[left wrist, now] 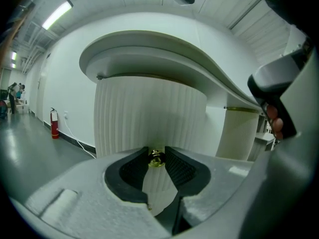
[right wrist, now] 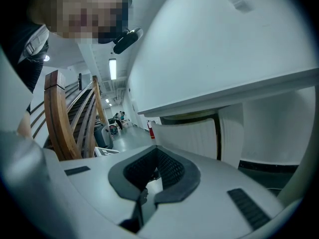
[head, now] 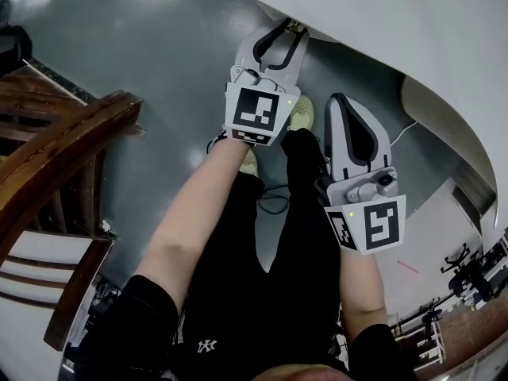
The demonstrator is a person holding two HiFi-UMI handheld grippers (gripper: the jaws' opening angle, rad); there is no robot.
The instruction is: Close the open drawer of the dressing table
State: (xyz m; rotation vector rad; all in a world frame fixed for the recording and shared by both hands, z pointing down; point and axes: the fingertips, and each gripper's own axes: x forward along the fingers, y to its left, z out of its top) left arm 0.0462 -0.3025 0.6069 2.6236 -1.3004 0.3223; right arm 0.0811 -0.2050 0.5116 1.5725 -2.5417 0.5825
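Where the ribbed white curved drawer front [left wrist: 149, 118] sits under the oval white dressing table top [left wrist: 164, 49], its small gold knob [left wrist: 156, 160] is pinched by the left gripper [left wrist: 156, 155] (tips barely parted). Beside it, the right gripper [right wrist: 155, 158] is pressed together and empty above the grey floor [head: 159, 70].

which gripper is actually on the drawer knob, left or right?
The left gripper: its jaws pinch the small gold knob on the ribbed white drawer front. The right gripper is shut on nothing, touching no part of the table.
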